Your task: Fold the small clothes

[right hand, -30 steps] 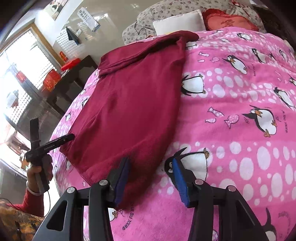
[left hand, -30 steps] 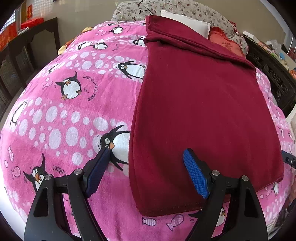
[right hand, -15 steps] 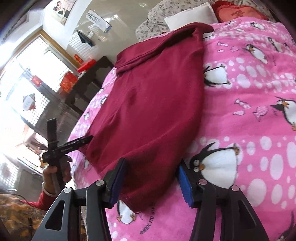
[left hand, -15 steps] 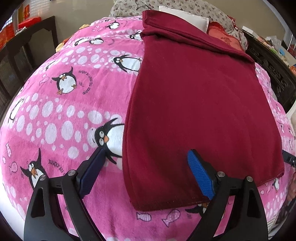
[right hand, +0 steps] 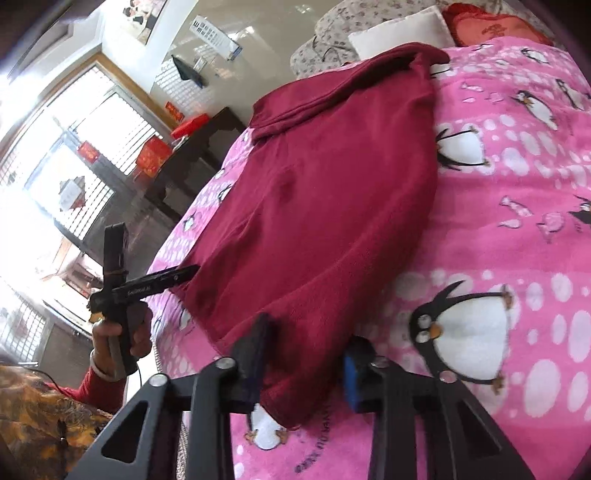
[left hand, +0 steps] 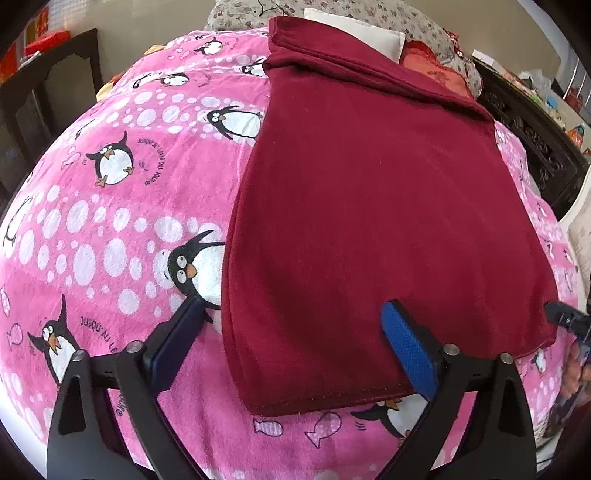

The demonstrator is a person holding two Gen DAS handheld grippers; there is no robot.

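Observation:
A dark red garment (left hand: 369, 206) lies flat on the pink penguin bedspread (left hand: 103, 221), its far end folded over near the pillows. My left gripper (left hand: 295, 339) is open, its jaws straddling the garment's near left corner. In the right wrist view the garment (right hand: 332, 206) fills the middle, and my right gripper (right hand: 306, 354) is open with its jaws around the garment's near right corner. The left gripper (right hand: 162, 280) also shows there at the garment's other near corner, and the right one's tip (left hand: 565, 317) shows in the left wrist view.
Pillows (left hand: 354, 26) lie at the head of the bed. Dark wooden furniture (left hand: 51, 103) stands left of the bed and a dark carved piece (left hand: 532, 144) to the right. A window with red decorations (right hand: 85, 155) is beyond the bed's left side.
Both grippers have moved forward onto the garment's near corners. The right gripper's jaws now sit around the cloth and have narrowed somewhat.

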